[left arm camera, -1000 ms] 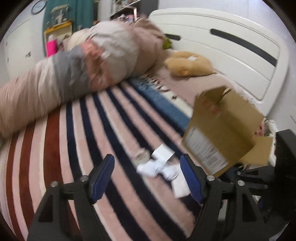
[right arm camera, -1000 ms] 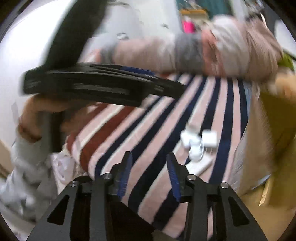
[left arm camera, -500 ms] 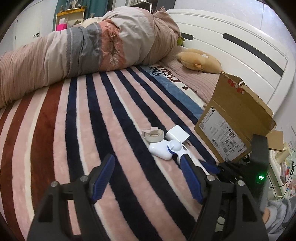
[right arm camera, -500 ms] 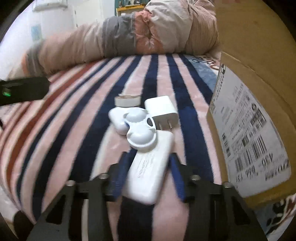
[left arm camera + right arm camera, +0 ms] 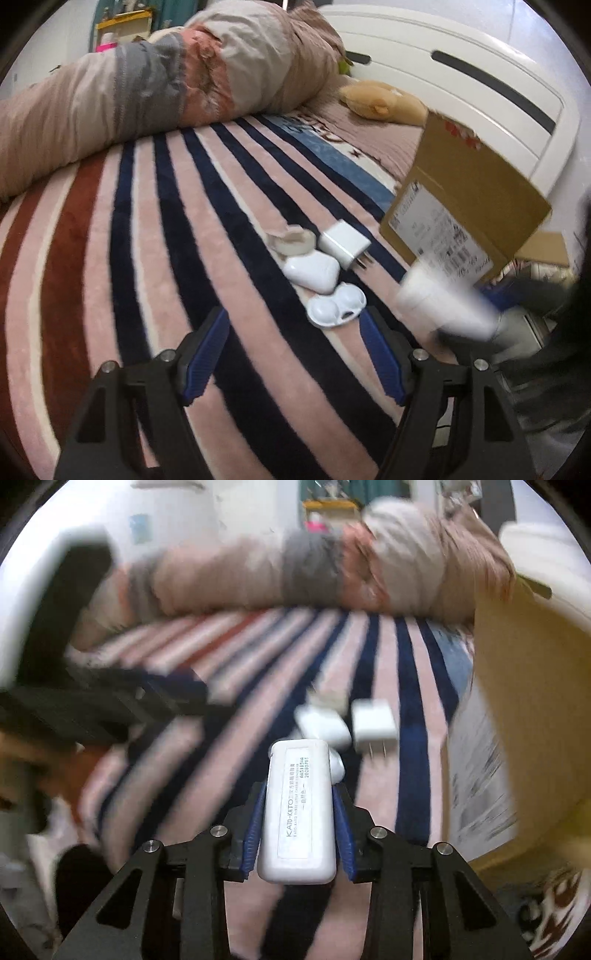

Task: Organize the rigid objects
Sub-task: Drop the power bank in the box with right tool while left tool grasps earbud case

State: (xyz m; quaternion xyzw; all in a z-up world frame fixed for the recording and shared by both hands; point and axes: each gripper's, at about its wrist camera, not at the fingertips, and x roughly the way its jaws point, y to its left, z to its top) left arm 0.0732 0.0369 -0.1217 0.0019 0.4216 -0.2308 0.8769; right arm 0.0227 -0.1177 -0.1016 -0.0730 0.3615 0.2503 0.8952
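The left gripper (image 5: 293, 354) hangs with its jaws wide apart and nothing between them, over the blanket (image 5: 122, 266). At its 12 o'clock lie the tape (image 5: 291, 240), case (image 5: 312, 271), lid (image 5: 336, 306) and charger (image 5: 344, 245). The right gripper (image 5: 297, 827) is clamped on the white compact (image 5: 299, 812). The box (image 5: 532, 709) stands at its 2 o'clock. Judging by this, carry the compact level, clear the box's rim, and release low inside.

Bedroom, striped blanket (image 5: 155, 258), white headboard (image 5: 461, 92)
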